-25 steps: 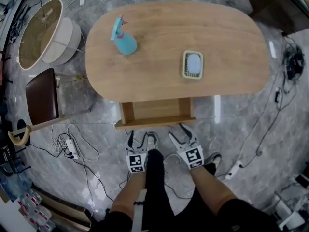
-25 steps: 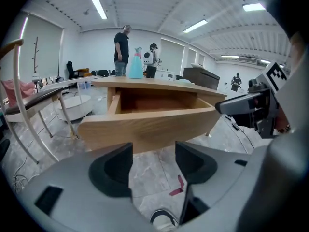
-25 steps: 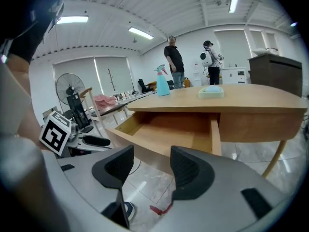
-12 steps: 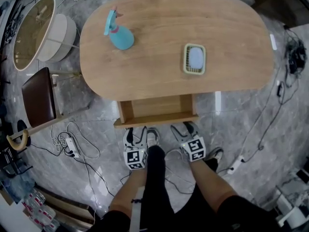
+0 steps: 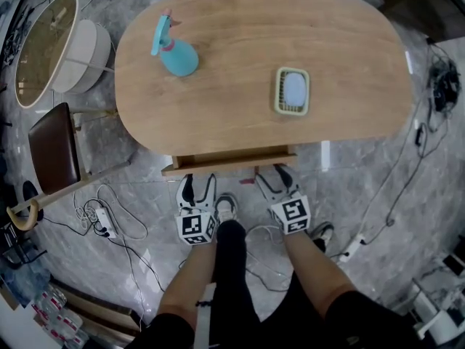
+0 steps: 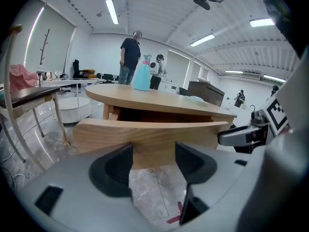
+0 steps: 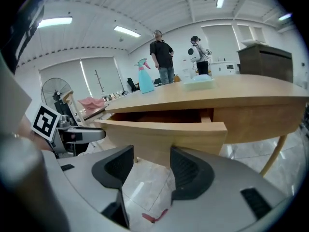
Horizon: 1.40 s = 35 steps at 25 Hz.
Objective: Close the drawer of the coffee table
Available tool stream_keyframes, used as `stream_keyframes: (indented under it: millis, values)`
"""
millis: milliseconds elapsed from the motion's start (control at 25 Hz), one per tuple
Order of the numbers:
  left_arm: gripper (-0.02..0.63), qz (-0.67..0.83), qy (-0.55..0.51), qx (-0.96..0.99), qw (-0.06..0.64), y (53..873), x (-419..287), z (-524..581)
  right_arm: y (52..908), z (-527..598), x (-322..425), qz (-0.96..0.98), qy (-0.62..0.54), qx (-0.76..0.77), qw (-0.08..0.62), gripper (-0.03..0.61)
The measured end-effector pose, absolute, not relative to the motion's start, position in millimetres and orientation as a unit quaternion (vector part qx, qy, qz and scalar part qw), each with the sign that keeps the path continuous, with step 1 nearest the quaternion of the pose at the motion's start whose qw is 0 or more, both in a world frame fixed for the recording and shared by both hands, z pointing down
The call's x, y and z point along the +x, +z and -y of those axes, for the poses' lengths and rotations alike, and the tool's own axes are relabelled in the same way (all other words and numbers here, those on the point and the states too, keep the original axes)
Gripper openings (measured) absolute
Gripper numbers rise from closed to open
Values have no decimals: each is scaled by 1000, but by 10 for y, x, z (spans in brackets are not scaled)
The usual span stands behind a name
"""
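The oval wooden coffee table (image 5: 254,64) fills the upper head view. Its drawer (image 5: 229,160) sticks out only a little from the near edge, showing a narrow strip of its front. My left gripper (image 5: 197,186) is open, its fingertips against the left part of the drawer front (image 6: 149,132). My right gripper (image 5: 275,176) is open too, pressed against the right part of the drawer front (image 7: 164,132). Neither one holds anything. In both gripper views a dark gap remains between drawer front and table top.
A teal spray bottle (image 5: 173,49) and a small green-rimmed fan (image 5: 292,91) stand on the table. A round standing fan (image 5: 51,49) and a brown chair (image 5: 51,147) are at left. Cables (image 5: 109,217) lie on the marble floor. People stand far behind the table (image 6: 129,59).
The drawer has slid most of the way in under the table top. Both grippers moved forward with it, staying against its front.
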State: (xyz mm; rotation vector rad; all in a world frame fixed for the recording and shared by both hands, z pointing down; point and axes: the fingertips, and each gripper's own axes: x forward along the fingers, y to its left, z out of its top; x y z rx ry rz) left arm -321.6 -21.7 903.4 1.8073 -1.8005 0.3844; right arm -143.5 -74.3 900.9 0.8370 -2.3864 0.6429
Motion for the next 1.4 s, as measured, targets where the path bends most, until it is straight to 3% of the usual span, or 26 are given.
stream_keyframes:
  millis: [920, 1400]
  values:
    - [259, 682, 119, 689, 214, 9025, -3514, 1063, 9054, 1634, -1653, 896, 192, 349, 194, 227]
    - [259, 675, 161, 689, 210, 9023, -3386, 778, 8901, 1206, -1767, 908, 215, 298, 203, 222]
